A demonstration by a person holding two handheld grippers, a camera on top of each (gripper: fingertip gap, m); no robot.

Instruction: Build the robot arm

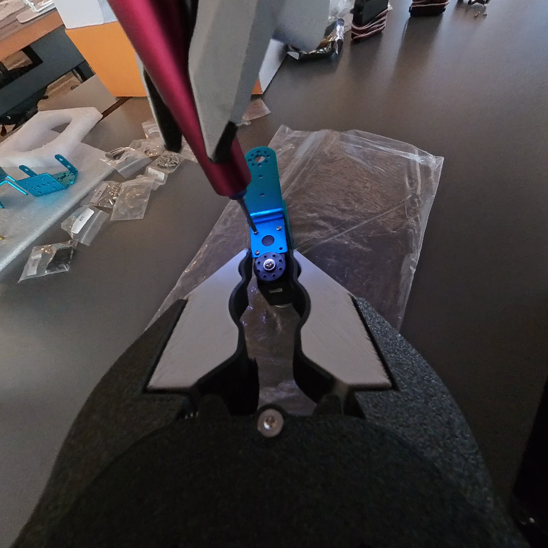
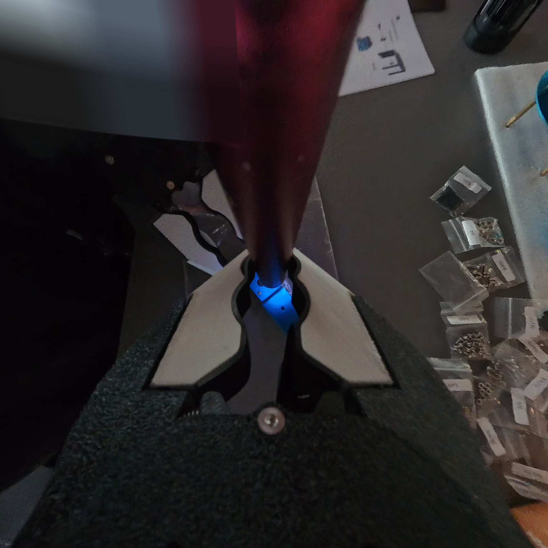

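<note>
At frame centre, the left gripper (image 1: pixel 270 271) was clamped on a small black servo with a round horn (image 1: pixel 269 268), rigid and light, best held by its body. A stiff blue anodised metal bracket (image 1: pixel 265 207) rose from it, long axis pointing up-frame. The right gripper (image 2: pixel 270 274) was closed around a slick, rigid red metal screwdriver (image 1: pixel 189 103), tip on the bracket's corner screw. A clear plastic bag (image 1: pixel 355 207) lay beyond.

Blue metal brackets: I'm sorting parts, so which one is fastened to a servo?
The blue metal bracket at the left gripper, screwdriver tip on it; the other blue bracket lies loose far left.
</note>
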